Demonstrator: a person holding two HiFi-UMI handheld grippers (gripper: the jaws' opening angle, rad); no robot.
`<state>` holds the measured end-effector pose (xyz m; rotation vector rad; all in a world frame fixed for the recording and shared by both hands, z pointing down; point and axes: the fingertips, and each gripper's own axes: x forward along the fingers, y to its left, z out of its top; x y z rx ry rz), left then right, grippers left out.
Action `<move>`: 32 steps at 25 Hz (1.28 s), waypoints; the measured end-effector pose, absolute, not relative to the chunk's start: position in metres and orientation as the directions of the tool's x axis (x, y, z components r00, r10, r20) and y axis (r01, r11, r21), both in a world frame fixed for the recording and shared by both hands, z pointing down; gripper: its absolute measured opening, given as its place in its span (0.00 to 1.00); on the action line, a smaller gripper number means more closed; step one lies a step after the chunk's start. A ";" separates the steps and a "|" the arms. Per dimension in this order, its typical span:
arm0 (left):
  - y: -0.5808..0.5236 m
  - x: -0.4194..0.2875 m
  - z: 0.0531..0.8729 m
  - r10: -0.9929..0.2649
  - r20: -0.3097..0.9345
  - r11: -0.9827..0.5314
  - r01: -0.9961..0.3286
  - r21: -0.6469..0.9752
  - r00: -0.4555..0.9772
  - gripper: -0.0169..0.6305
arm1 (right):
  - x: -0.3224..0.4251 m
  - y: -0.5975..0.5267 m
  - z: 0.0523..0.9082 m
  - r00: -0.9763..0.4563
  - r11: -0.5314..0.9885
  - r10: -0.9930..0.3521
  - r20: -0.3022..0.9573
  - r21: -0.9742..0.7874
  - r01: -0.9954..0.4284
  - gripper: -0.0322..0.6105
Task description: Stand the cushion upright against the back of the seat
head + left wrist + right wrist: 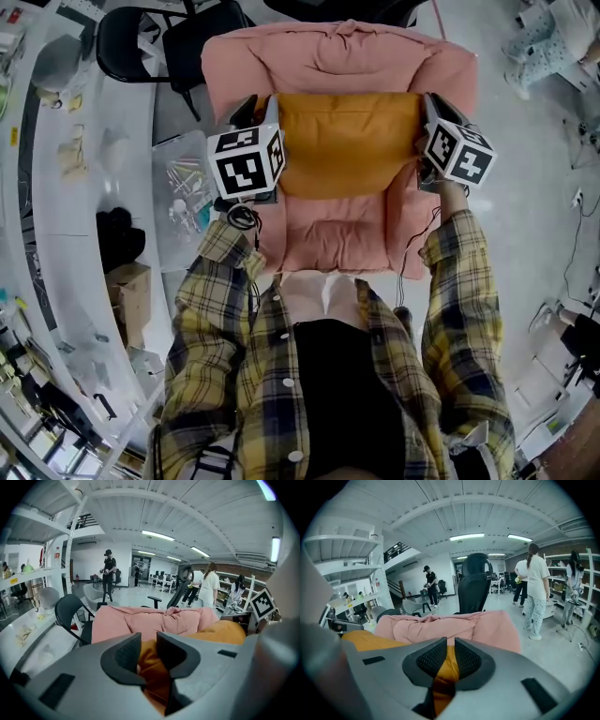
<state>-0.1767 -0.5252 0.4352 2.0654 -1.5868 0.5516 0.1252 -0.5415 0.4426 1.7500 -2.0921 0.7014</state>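
An orange cushion (347,141) sits in the pink padded seat (342,239), its far edge close to the pink backrest (337,56). My left gripper (261,111) is shut on the cushion's left edge; orange fabric (152,665) fills the gap between its pads. My right gripper (424,111) is shut on the cushion's right edge, with orange cloth (449,665) pinched between its jaws. In the left gripper view the cushion (225,632) bulges to the right, in front of the backrest (150,620). The right gripper view shows the cushion (370,641) at the left, before the backrest (454,623).
A black chair (141,42) stands beyond the seat at the left. A clear bin (187,202) with small items sits left of the seat beside a white curved counter (56,234). Several people (536,588) stand farther off on the grey floor.
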 end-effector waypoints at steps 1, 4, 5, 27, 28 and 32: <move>-0.531 -0.177 0.437 -0.782 0.573 -0.214 -0.969 0.122 0.245 0.18 | 0.125 -0.548 0.445 -0.191 0.123 -0.822 0.536 -0.159 -0.980 0.12; -0.549 -0.177 0.445 -0.787 0.566 -0.203 -0.970 0.136 0.244 0.18 | 0.126 -0.566 0.450 -0.183 0.108 -0.829 0.529 -0.170 -0.980 0.12; -0.555 -0.178 0.448 -0.787 0.566 -0.202 -0.969 0.139 0.245 0.18 | 0.126 -0.573 0.452 -0.182 0.103 -0.828 0.530 -0.175 -0.979 0.12; -0.582 -0.176 0.422 -0.797 0.542 -0.261 -0.961 0.093 0.269 0.18 | 0.133 -0.585 0.418 -0.114 0.108 -0.900 0.422 -0.039 -0.993 0.11; -0.577 -0.173 0.419 -0.795 0.540 -0.264 -0.959 0.100 0.275 0.18 | 0.131 -0.579 0.417 -0.128 0.117 -0.896 0.424 -0.053 -0.992 0.11; -0.549 -0.160 0.409 -0.793 0.530 -0.273 -0.953 0.133 0.301 0.17 | 0.117 -0.548 0.414 -0.192 0.160 -0.879 0.437 -0.109 -0.981 0.11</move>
